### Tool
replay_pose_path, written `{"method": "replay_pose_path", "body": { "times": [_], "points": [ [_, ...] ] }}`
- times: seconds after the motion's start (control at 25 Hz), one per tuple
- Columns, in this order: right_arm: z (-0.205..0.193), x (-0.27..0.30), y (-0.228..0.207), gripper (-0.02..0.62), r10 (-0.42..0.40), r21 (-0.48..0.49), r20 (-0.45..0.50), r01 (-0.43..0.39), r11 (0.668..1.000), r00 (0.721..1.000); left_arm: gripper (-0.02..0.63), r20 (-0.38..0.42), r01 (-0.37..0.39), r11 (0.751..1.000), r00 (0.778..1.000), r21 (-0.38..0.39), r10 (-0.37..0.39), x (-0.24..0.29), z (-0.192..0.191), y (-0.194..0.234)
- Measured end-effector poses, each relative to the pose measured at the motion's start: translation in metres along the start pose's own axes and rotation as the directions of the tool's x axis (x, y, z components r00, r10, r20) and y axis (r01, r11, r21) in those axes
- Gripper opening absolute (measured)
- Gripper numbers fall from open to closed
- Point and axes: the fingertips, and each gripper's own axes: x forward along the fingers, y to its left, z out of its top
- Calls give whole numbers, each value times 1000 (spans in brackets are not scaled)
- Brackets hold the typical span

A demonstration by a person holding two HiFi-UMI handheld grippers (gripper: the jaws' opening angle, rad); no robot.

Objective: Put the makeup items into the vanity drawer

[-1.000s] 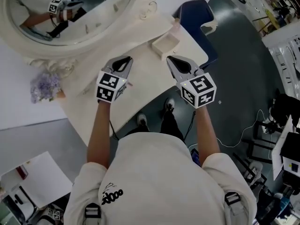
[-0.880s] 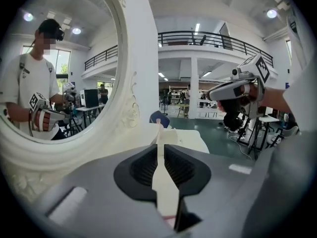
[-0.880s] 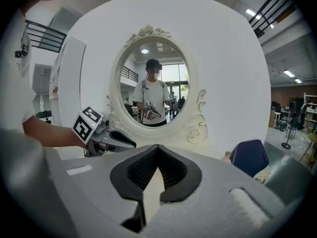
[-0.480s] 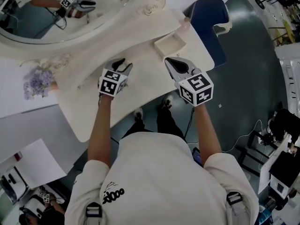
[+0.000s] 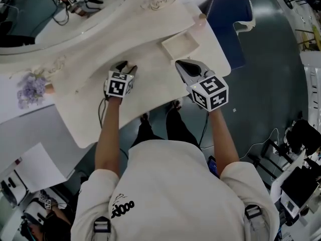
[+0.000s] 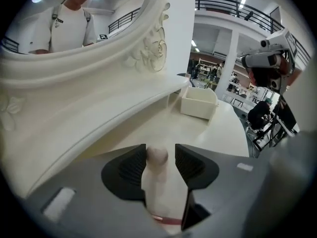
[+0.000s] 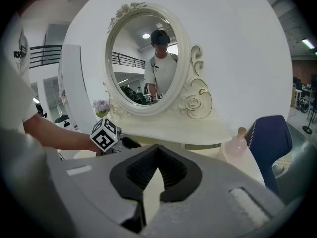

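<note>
My left gripper (image 6: 160, 158) rests low over the cream vanity top (image 5: 150, 79), its jaws opening. A pale pink makeup tube (image 6: 158, 182) with a red band lies between the pads, with a gap at the right pad. In the head view the left gripper (image 5: 123, 67) hides the tube. A small open cream drawer (image 5: 179, 45) stands ahead of it to the right, and the left gripper view shows this drawer (image 6: 199, 102) with no item visible in it. My right gripper (image 5: 183, 67) hovers over the table's front right, shut with nothing in it (image 7: 158, 148).
An oval mirror (image 7: 143, 58) with a carved frame rises behind the table. A pink bottle (image 5: 201, 19) stands at the back right corner, next to a blue chair (image 5: 228, 19). Purple flowers (image 5: 30, 87) sit at the far left. Desks and equipment stand on the floor to the right.
My left gripper has tipped forward and down onto the tabletop. The right gripper has stayed about where it was. The head view has swung a little.
</note>
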Motion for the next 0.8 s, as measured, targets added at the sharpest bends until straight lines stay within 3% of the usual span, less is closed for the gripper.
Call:
{"method": "replay_pose_path", "body": {
  "times": [0.48, 0.8],
  "points": [
    [6, 1, -20, 2, 17, -13, 4, -17, 1000, 1000, 129, -13, -55, 998, 998, 13, 56, 1, 11, 8],
    [15, -14, -42, 3, -17, 18, 44, 16, 1000, 999, 126, 115, -30, 995, 993, 100, 18, -14, 88, -23]
  ]
}}
